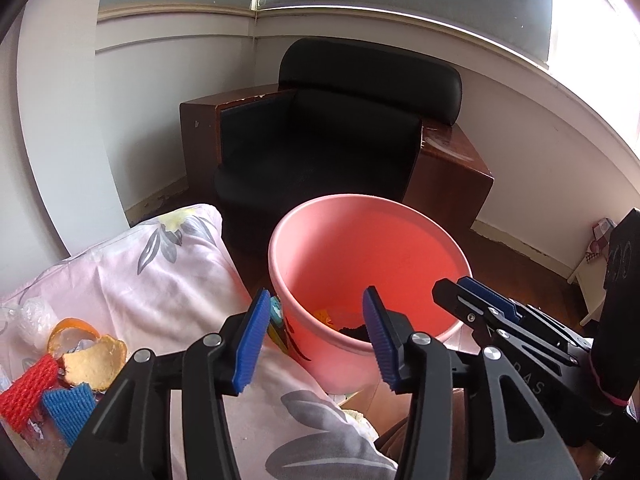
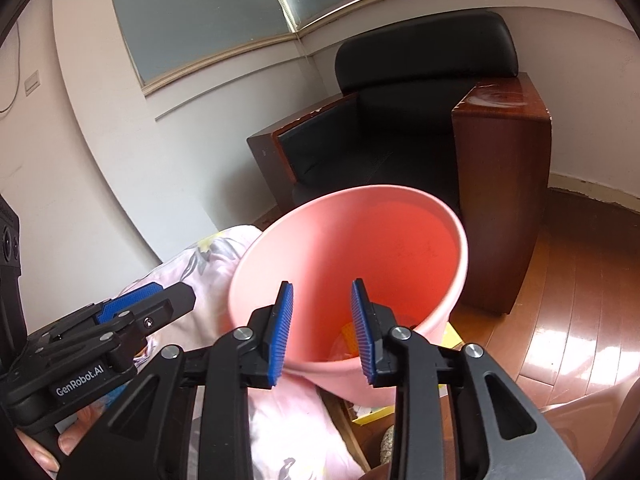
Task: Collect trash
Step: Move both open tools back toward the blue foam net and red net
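The left gripper (image 1: 314, 340) hangs released over the near rim of the pink bin (image 1: 320, 356), its blue ribbed pads (image 1: 251, 340) spread with nothing between them. The right gripper (image 2: 322, 332) is likewise released above the same bin, pads apart and empty; seen from the left wrist camera, its black body carries the partly readable letters "DAS". From the right wrist camera the left gripper's body reads "GenRobot.AI", with a hand (image 2: 60, 440) wrapped below it.

The bin is tilted toward both grippers and leans against a bed covered in a pale pink sheet with grey and yellow flowers (image 1: 160, 280). Inside it, near the bottom, lie some yellow-orange scraps (image 1: 322, 316) and a dark lump (image 1: 352, 330).

Left of the bin, on the sheet, lies more trash: orange peel (image 1: 94, 356), a red knitted strip (image 1: 30, 394), a blue knitted strip (image 1: 68, 410) and a clear crumpled wrapper (image 1: 34, 316).

Behind the bin stands a black armchair with brown wooden sides (image 1: 340, 128), in the corner under a window. Wooden floor (image 2: 580, 320) spreads to the right of the bin.
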Tool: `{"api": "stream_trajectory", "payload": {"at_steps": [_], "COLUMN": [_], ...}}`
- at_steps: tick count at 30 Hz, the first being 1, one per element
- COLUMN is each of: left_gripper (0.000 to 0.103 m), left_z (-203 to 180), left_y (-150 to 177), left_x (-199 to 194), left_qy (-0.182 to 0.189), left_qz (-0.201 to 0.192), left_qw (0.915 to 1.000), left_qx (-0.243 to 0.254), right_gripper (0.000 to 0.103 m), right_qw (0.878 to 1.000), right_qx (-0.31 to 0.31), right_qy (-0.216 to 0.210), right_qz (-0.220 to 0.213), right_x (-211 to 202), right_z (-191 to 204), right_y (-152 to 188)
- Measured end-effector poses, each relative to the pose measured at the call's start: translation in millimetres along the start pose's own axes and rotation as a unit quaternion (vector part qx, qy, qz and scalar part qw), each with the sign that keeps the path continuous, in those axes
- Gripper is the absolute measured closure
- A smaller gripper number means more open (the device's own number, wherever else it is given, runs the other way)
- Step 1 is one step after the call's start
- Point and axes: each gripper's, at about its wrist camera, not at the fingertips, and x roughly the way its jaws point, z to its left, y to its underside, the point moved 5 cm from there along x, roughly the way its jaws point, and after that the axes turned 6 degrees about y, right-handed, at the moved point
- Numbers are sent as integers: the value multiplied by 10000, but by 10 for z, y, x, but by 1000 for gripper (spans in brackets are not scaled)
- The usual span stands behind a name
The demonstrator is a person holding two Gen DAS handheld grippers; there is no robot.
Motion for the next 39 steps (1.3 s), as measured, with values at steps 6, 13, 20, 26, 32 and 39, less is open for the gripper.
{"api": "stream_trajectory", "payload": {"at_steps": [6, 13, 20, 26, 32, 39], "left_gripper": [55, 55, 55, 55, 55, 55], "left_z": [69, 271, 571, 827, 1009, 1186], "left_y": [87, 239, 448, 633, 784, 972], "left_x": [-229, -566, -941, -1232, -1452, -1638], "left_qy": [-82, -220, -505, -713, -909, -1065], "left_qz": [-55, -137, -227, -337, -421, -446], "left_qw": [9999, 9994, 9975, 9948, 9923, 9893], "left_qx": [-61, -240, -437, -645, -732, -893], "right_gripper": [72, 72, 72, 72, 72, 72], "right_qw": [9995, 9990, 9982, 9967, 9950, 9929], "right_qx": [-105, -244, -240, -209, -310, -515], "right_qy": [-247, -350, -507, -699, -816, -909], "right_qz": [141, 120, 197, 361, 478, 576], "right_x": [-108, -298, -420, -492, -539, -583], "right_z": [221, 476, 715, 912, 1086, 1270], "right_y": [124, 204, 345, 505, 614, 737]}}
